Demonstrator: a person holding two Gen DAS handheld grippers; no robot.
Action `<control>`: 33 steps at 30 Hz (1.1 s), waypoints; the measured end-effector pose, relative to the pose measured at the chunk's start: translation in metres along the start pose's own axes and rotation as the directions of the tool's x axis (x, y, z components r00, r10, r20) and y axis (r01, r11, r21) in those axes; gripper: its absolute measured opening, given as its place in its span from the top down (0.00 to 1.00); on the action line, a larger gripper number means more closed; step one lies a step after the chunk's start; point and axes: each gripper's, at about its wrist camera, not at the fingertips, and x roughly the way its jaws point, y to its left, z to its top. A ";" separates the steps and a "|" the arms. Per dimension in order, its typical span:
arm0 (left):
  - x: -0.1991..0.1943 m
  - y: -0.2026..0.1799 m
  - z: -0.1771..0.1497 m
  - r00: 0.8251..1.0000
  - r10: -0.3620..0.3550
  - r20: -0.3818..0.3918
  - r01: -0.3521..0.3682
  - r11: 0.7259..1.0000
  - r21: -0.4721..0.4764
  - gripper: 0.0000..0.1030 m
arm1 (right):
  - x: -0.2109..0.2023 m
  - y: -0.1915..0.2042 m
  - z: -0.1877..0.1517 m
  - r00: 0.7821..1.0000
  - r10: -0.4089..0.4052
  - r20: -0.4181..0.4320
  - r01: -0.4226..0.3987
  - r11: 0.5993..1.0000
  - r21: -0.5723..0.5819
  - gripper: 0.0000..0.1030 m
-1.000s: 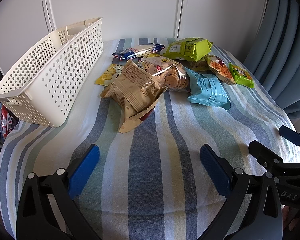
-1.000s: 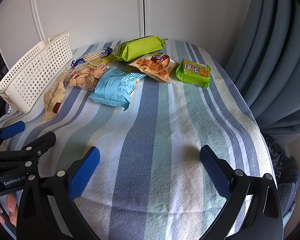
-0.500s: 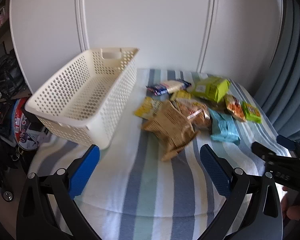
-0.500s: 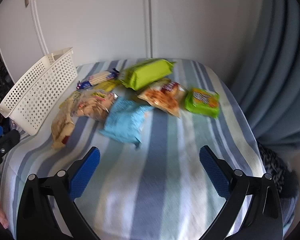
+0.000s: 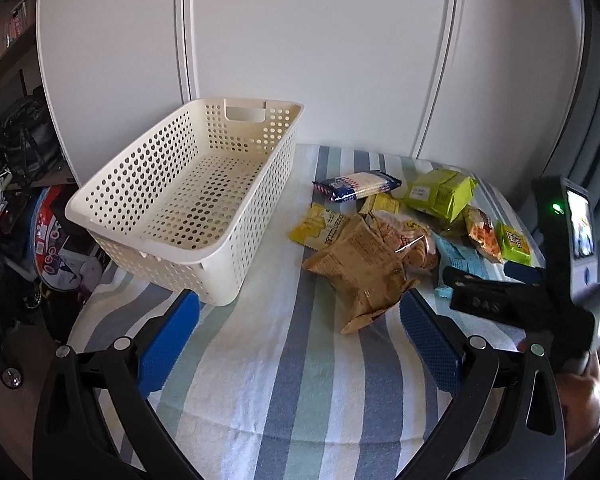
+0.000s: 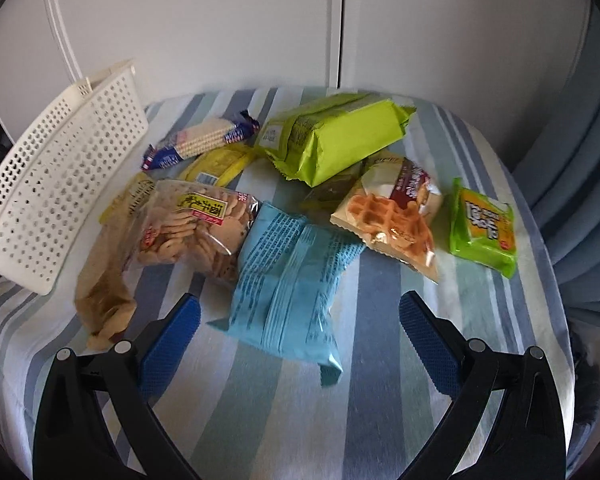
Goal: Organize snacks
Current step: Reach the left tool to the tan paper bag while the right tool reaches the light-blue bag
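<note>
**Q:** Since a second ago both cams pulled up and back, right? Any progress?

**A:** Yep, and the right gripper [image 6: 300,334] now hangs over the blue bag [image 6: 288,276]. Nothing's sorted yet though: the white basket [image 5: 236,216] sits empty on the striped cloth [image 5: 300,380], with the whole snack pile [image 5: 400,232] beside it, brown bag [image 5: 360,268] nearest. Both sets of jaws are spread wide, holding nothing, left gripper [image 5: 298,346] included. Maybe more packets hide underneath; hard to tell. So basically everything's left.
</note>
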 end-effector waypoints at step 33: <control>0.065 -0.036 0.012 0.981 -0.097 -0.166 0.100 0.995 0.015 0.02 | 0.007 -0.017 -0.013 0.996 0.077 -0.034 -0.076 0.996 0.044 0.47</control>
